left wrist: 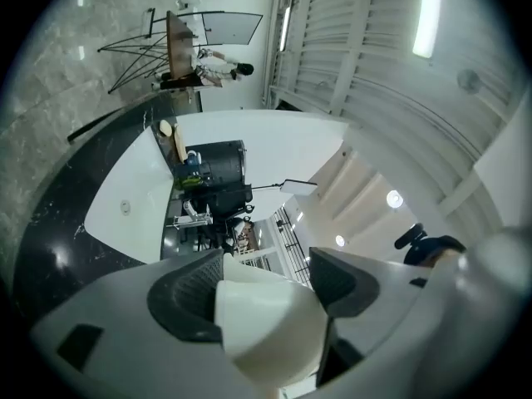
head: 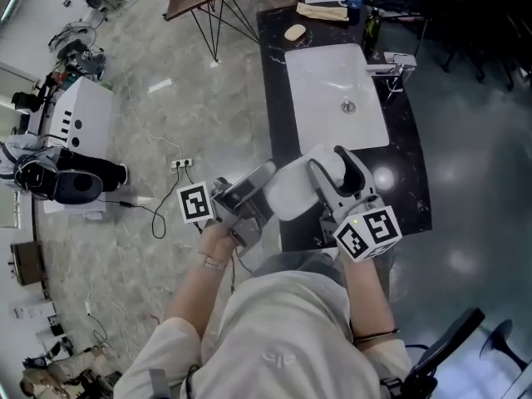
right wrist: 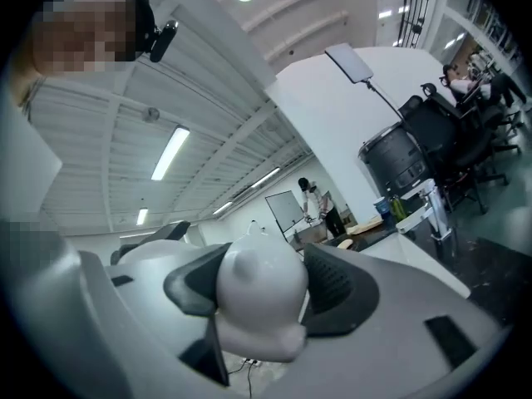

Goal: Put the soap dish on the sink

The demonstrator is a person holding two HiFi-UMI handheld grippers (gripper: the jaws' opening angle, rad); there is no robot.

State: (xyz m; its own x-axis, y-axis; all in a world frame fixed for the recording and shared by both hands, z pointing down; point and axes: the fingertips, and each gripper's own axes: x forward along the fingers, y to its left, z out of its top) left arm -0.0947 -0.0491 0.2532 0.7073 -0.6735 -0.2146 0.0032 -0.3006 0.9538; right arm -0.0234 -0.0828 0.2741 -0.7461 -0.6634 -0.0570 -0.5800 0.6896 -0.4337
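The soap dish point(head: 290, 193) is not on the sink yet: it hangs in the air at lower centre of the head view, over the near edge of the black bench point(head: 409, 175), carried between both tools. The left hand-held gripper point(head: 264, 181) is clamped on the dish's left end; its own view shows a white rounded edge of the dish point(left wrist: 268, 316) wedged between the two ribbed pads. The right hand-held gripper point(head: 329, 169) is clamped on the other end, and there the dish point(right wrist: 256, 293) bulges out between the closed-in jaws. The dish's long axis seems to run left to right across the frame, from one tool to the other. The white sink point(head: 306, 106) lies straight up the frame from the dish, its long side running top to bottom, so the move ahead is most likely a short carry away from the person's body, with neither hand much nearer than the other. The basin holds nothing but its drain point(head: 348, 105); the faucet point(head: 392, 67) stands on its right rim. A bar of soap point(head: 295, 32) lies on the bench past the basin's upper left corner. Whether the dish has anything in it cannot be made out.
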